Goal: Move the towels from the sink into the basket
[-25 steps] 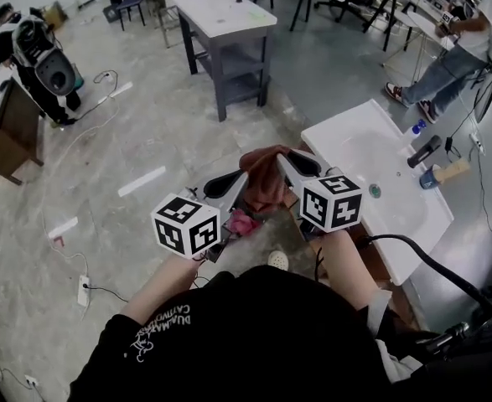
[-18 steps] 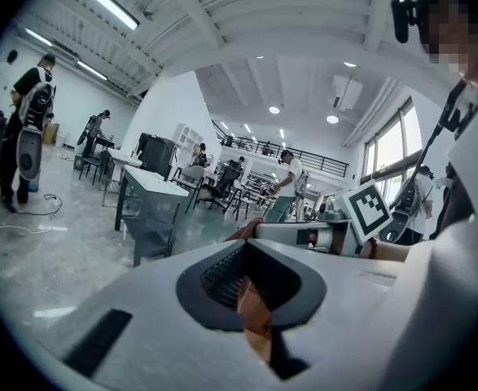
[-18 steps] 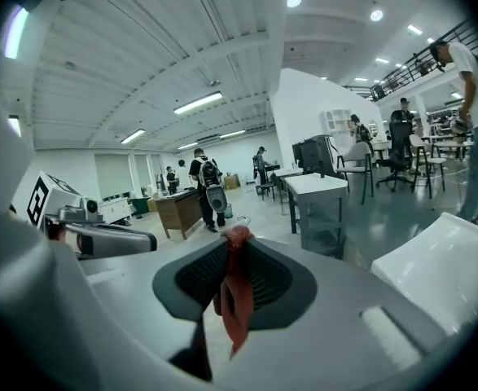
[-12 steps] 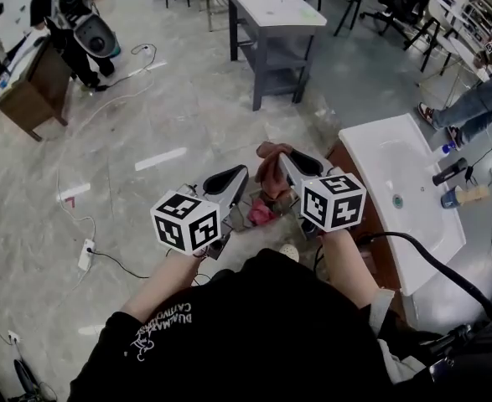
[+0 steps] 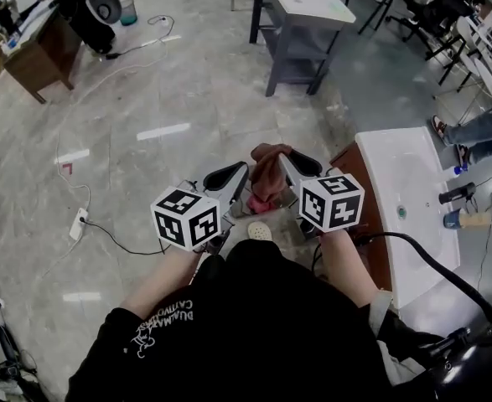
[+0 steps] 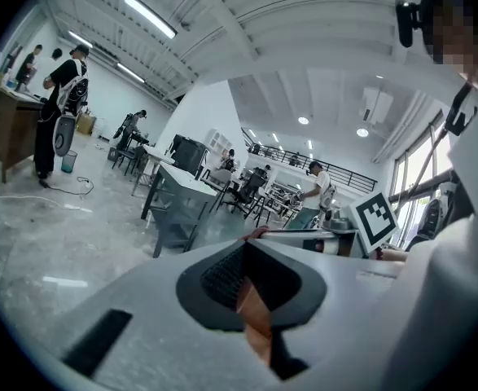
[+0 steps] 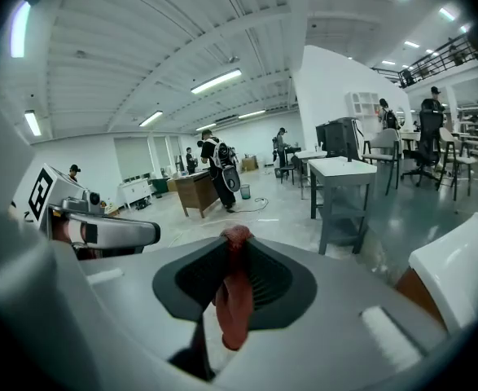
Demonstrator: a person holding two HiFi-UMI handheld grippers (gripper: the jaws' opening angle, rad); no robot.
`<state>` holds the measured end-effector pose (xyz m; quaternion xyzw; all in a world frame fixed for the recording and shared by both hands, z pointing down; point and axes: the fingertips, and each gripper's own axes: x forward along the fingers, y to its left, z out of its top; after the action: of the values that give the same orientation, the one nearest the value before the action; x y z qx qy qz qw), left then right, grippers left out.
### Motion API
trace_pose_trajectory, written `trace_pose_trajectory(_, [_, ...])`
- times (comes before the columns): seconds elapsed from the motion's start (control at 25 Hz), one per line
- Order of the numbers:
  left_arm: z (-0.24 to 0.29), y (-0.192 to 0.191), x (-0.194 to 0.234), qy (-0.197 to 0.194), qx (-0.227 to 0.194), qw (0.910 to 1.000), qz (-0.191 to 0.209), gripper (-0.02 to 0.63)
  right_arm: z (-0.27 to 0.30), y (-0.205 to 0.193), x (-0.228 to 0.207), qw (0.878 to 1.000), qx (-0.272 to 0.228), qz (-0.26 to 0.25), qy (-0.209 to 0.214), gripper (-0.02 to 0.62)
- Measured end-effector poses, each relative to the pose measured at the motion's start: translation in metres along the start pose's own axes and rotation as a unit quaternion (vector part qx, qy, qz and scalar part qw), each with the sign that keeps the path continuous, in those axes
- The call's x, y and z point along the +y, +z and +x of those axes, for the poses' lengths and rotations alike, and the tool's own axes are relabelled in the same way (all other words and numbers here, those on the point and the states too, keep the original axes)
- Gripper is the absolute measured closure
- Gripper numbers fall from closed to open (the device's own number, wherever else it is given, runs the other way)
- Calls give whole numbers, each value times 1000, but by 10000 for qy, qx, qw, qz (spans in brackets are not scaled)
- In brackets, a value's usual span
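Towel [image 5: 266, 174] in transit.
Left gripper [image 5: 244, 171], right gripper [image 5: 284, 157] both pinch it; sink [image 5: 405, 182] has swung further right; basket next.

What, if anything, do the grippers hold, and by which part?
One reddish-brown towel: left gripper and right gripper each pinch a bunched fold at its top.

Left claw [image 6: 248, 274] clamped on brown towel [image 6: 253, 318] — grey table [image 6: 176, 187] beyond.
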<state>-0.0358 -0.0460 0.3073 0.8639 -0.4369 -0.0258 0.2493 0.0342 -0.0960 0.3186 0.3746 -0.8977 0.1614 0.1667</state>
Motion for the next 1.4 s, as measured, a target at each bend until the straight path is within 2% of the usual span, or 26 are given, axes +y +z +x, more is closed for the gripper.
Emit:
trace_pose_trajectory(0.48, [76,-24,60,451,208,9967,-642,603,78,-23,-55,9953,856,12,447,523])
trace_pose_trajectory(0.64, [109,-47,90,711,447,9929,-848,603,115,-45,-84,9904,1208,168,653,523])
trace_pose_trajectory(0.76, [135,-70,119,917,689,9900,-827,603,147,-66,-104,9860,1411,338,826,523])
trace_pose_trajectory(0.88, [156,-101,143,1200,1004,9841,-838,603,173,-100,-124,9773,1797,549,975,523])
trace_pose_trajectory(1.12, [195,-171,174,1520,1287,9717,-1269,603,210,-183,-170,9601,2435,866,1070,523])
trace_pose_trajectory(1.2, [205,-203,185,1603,1451,9669,-1354,603,223,-215,-185,9555,2607,883,1064,523])
trace_pose_trajectory(1.4, [208,-303,203,1597,2238,9483,-1587,603,247,-315,-211,9373,3128,1084,1086,525])
